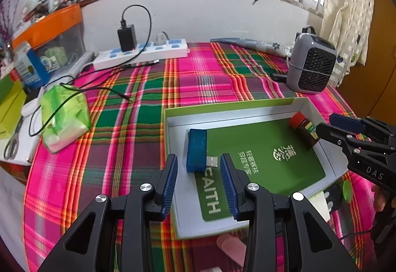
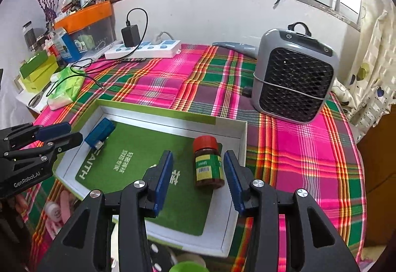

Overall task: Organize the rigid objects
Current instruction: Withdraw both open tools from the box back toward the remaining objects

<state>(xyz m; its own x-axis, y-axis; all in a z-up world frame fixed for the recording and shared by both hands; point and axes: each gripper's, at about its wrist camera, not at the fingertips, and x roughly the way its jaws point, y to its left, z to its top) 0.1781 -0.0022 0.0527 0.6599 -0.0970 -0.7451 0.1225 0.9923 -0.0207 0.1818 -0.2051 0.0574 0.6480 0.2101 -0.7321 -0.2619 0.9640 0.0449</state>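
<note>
- On the plaid cloth (image 2: 284,148) we find one shallow white box (image 2: 241,146) with green outer sides, lying open.
- Inside it: a green card (image 1: 267,148) printed with white lettering, covering most of the floor.
- Inside it, at the left end: a blue USB adapter (image 1: 196,148), its metal plug resting on the card's edge.
- Inside it, at the right end: a brown bottle (image 2: 209,165) with a red cap, lying on the card.
- Our left gripper (image 1: 199,173) hangs over the near left part of the box, jaws apart and empty, the adapter's plug just beyond the tips.
- Our right gripper (image 2: 198,173) stands with jaws apart either side of the bottle, pads clear of it.
- Beside the box: a grey fan (image 2: 294,79), a white power strip (image 1: 141,53) with a black charger plugged in, and a green packet (image 1: 65,116).
- Hard to make out: pink and white items at the near edge of the cloth, cut off behind both grippers; the bottle label's small print.
</note>
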